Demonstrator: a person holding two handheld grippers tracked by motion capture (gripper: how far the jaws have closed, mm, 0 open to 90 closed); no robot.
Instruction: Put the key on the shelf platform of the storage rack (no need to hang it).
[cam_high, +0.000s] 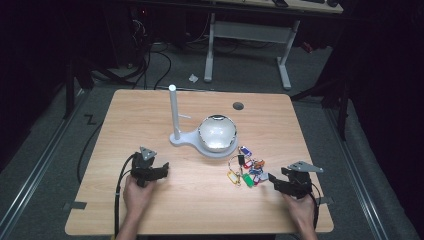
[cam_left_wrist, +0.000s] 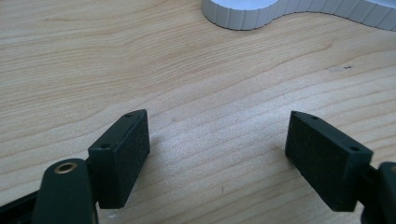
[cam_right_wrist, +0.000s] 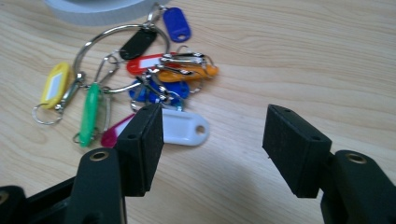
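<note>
A bunch of coloured key tags (cam_high: 247, 169) on a big metal ring lies on the wooden table (cam_high: 150, 115), right of centre. In the right gripper view the tags (cam_right_wrist: 140, 74) spread out just beyond my left jaw, with a white tag (cam_right_wrist: 184, 127) nearest. My right gripper (cam_high: 274, 181) (cam_right_wrist: 212, 142) is open, low over the table, a little right of the bunch and holding nothing. My left gripper (cam_high: 162, 169) (cam_left_wrist: 217, 154) rests open over bare wood at the front left. A white stand (cam_high: 175, 135) with an upright post and a shiny bowl (cam_high: 217, 132) sits mid-table.
The stand's ribbed white base (cam_left_wrist: 243, 16) shows at the top of the left gripper view, beyond the jaws. A dark round grommet (cam_high: 238, 106) sits near the table's far edge. Cables trail from both grippers toward the front edge.
</note>
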